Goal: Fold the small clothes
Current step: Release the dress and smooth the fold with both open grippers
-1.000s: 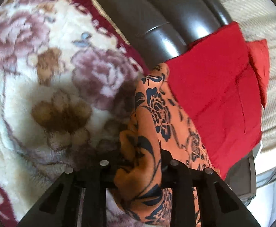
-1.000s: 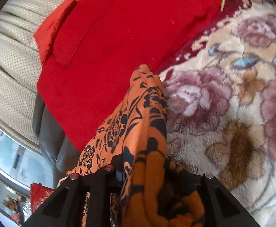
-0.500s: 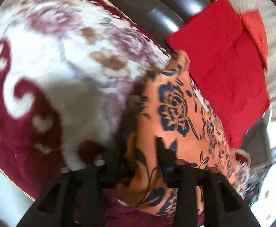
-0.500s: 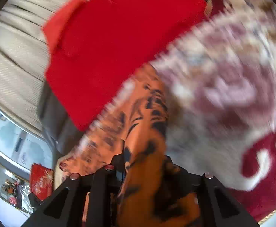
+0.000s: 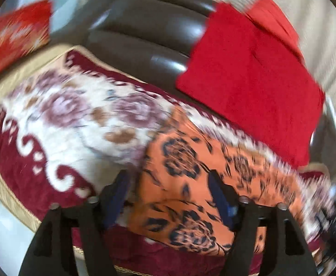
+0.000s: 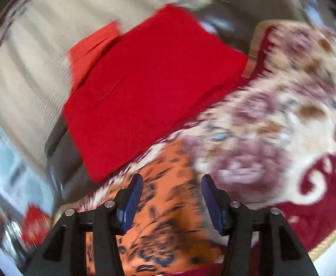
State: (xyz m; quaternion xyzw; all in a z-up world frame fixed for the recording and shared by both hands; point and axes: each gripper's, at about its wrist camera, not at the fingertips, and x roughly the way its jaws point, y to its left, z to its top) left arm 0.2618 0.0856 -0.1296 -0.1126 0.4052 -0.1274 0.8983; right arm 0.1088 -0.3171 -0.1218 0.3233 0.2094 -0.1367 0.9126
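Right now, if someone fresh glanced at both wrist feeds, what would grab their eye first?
The orange garment with dark floral print lies flat on the floral plush blanket, right under both grippers, whose jaws stand open. Behind it, a bright red folded cloth rests on the dark leather sofa.

2 wrist cams look down close from opposite sides; both share orange garment (image 5: 186, 184) (image 6: 168, 207), red cloth (image 5: 248, 87) (image 6: 154, 87).

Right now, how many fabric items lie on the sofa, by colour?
Orange, black floral print: 1, the orange floral garment
Red: 2, the red folded cloth and the lighter red piece under it
Floral cream and maroon: 1, the blanket
Total: 4
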